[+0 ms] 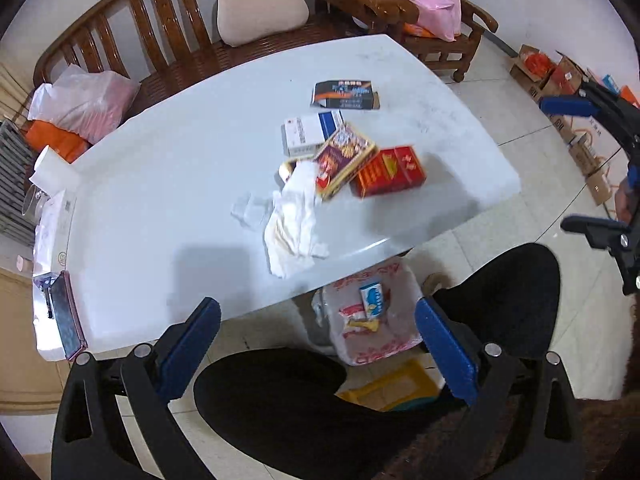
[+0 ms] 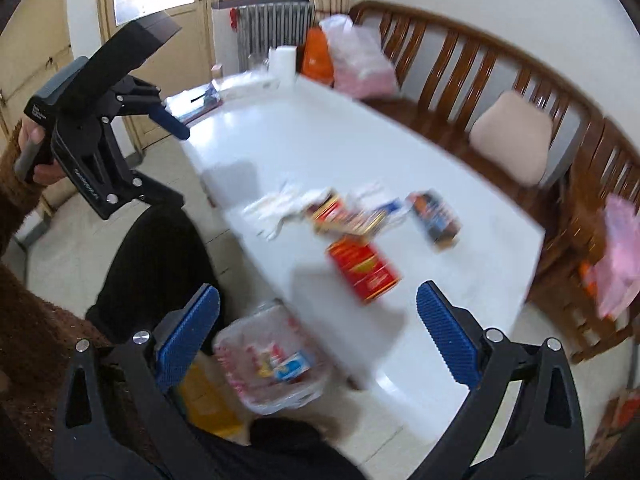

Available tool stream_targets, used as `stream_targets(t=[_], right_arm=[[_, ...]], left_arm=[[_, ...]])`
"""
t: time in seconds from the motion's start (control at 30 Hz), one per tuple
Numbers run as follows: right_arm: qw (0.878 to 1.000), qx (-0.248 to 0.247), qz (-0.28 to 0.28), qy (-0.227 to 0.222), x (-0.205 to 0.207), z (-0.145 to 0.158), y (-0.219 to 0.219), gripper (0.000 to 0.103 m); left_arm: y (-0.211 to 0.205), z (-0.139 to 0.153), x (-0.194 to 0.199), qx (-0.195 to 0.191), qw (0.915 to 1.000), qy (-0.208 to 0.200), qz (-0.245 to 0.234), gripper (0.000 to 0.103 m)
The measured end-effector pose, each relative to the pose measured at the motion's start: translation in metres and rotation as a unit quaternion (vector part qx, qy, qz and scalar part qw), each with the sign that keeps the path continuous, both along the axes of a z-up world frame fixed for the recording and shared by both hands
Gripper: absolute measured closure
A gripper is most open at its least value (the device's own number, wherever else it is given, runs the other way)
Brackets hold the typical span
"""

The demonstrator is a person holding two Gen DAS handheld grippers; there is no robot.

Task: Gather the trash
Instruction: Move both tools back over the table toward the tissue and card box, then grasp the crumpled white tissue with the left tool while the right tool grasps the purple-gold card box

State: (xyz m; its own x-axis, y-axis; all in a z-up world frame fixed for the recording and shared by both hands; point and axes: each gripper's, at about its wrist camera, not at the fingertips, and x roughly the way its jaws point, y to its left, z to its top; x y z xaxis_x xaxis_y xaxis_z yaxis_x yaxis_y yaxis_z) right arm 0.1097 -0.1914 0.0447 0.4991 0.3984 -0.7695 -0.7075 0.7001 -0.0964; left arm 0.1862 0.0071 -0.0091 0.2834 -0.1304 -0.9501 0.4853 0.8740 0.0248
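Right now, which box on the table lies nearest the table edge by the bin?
The red box, at the right end of the pile; the other boxes sit farther in.

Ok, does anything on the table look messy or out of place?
Yes: a crumpled tissue and four small boxes lie jumbled mid-table, the patterned box tilted across the white box and touching the red box.

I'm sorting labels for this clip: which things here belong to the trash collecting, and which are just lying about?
Belongs to the job:
- red box
- patterned box
- white-and-blue box
- dark box
- crumpled tissue
- lined trash bin

Just lying about:
- phone
- cushion
- pink bag
- paper roll
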Motion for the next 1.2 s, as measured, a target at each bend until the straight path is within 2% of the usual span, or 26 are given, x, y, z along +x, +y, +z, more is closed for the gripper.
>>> stream_targets(t=[0.27, 0.4, 0.57, 0.73, 0.9, 1.2], right_arm=[[0.997, -0.047, 0.049, -0.023, 0.049, 0.036, 0.001, 0.006], [0.995, -0.052, 0.080, -0.017, 0.070, 0.043, 0.009, 0.006], [0.992, -0.057, 0.113, 0.000, 0.095, 0.037, 0.021, 0.006], [0.988, -0.069, 0.135, 0.020, 0.112, 0.021, 0.034, 0.006], [0.982, -0.092, 0.158, 0.047, 0.124, -0.005, 0.051, 0.006], [0.968, -0.129, 0.190, 0.105, 0.146, -0.057, 0.078, 0.006]], left_arm=[[-0.006, 0.024, 0.030, 0.006, 0.9994, 0.021, 0.027, 0.008], [-0.005, 0.026, 0.047, 0.014, 0.9989, 0.027, 0.035, 0.008], [-0.008, 0.020, 0.061, 0.023, 0.9983, 0.040, 0.036, 0.008], [-0.009, -0.004, 0.075, 0.033, 0.9972, 0.059, 0.030, 0.008], [-0.008, -0.039, 0.090, 0.043, 0.9940, 0.095, 0.033, 0.008], [0.007, -0.092, 0.105, 0.033, 0.9878, 0.141, 0.058, 0.008]])
